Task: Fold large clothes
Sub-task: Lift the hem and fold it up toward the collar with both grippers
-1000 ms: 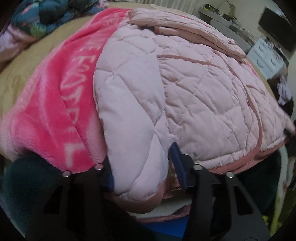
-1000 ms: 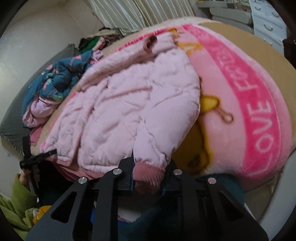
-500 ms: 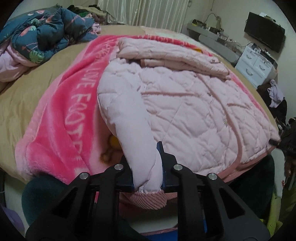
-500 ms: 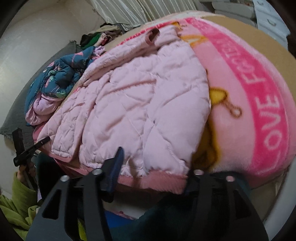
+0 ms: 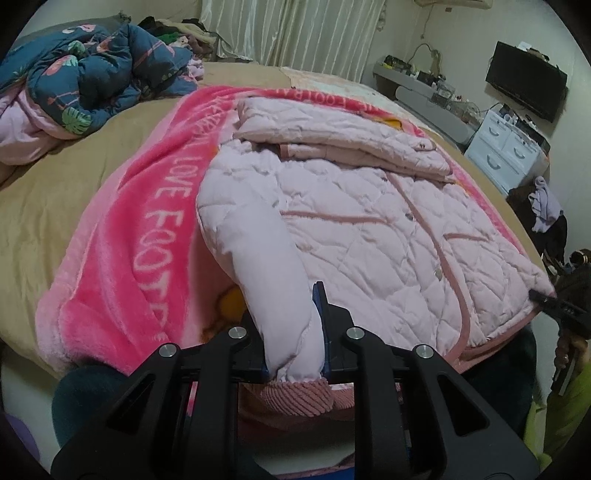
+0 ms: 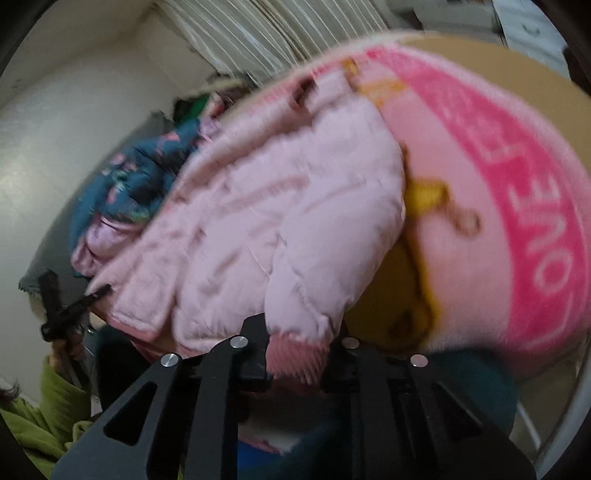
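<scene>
I see no box, basket or bin in either view; the bed (image 5: 55,206) is the only thing that carries anything. On its tan sheet lies a plush pink blanket (image 5: 122,258) with white lettering along a brighter pink band and a yellow cartoon figure, and on that blanket lies the pale pink quilted jacket (image 5: 369,236), front up, near the bed's closest edge. Its shell is puffy, stitched in diamond shapes, edged with darker pink piping and dotted with small snaps. One padded part is folded across its far end.

My left gripper (image 5: 291,354) is clamped on the near sleeve (image 5: 273,280), just above its ribbed, dusty-pink knit cuff (image 5: 295,397); the sleeve rises out of the jaws as a smooth rounded tube. My right gripper (image 6: 297,354) is clamped on the other sleeve at its ribbed cuff (image 6: 295,358), with the puffy fabric bulging above the black fingers. That view is blurred, so finer detail there is lost.

At the bed's far left corner a dark blue quilt (image 5: 92,70) printed with flamingos and leaves sits crumpled in a heap. Pleated pale curtains (image 5: 295,33) hang behind the bed, and a white drawer unit (image 5: 506,147) stands below a wall-mounted black screen (image 5: 526,79).
</scene>
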`<action>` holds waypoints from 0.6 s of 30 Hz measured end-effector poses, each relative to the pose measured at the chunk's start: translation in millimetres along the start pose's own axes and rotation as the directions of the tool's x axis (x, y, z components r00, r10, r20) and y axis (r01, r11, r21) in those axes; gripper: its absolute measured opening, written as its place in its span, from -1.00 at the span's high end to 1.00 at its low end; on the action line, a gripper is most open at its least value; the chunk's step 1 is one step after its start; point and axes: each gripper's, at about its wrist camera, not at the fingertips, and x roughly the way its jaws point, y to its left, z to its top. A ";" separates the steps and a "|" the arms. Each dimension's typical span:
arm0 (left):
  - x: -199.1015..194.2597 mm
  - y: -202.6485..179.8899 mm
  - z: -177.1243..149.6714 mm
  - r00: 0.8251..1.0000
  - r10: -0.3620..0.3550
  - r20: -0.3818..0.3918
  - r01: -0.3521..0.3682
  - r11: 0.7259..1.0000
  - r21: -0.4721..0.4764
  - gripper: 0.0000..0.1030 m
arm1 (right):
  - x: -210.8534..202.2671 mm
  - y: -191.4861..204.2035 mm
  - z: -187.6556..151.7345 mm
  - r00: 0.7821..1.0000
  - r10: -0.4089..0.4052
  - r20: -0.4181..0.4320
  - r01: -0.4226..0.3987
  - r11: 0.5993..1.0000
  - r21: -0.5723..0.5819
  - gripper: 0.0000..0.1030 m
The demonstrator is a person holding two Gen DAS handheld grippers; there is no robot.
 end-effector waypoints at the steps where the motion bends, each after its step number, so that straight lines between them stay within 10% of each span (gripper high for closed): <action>1: -1.6 0.0 3.0 1.000 -0.001 0.009 0.001 1.000 -0.001 0.79 | -2.8 4.1 3.6 1.000 0.007 0.023 -0.007 1.000 -0.012 0.73; 18: -12.1 -6.9 51.5 0.995 0.012 0.102 -0.013 1.000 0.005 0.79 | -13.9 29.5 80.2 0.973 0.075 0.220 -0.064 0.996 -0.056 0.76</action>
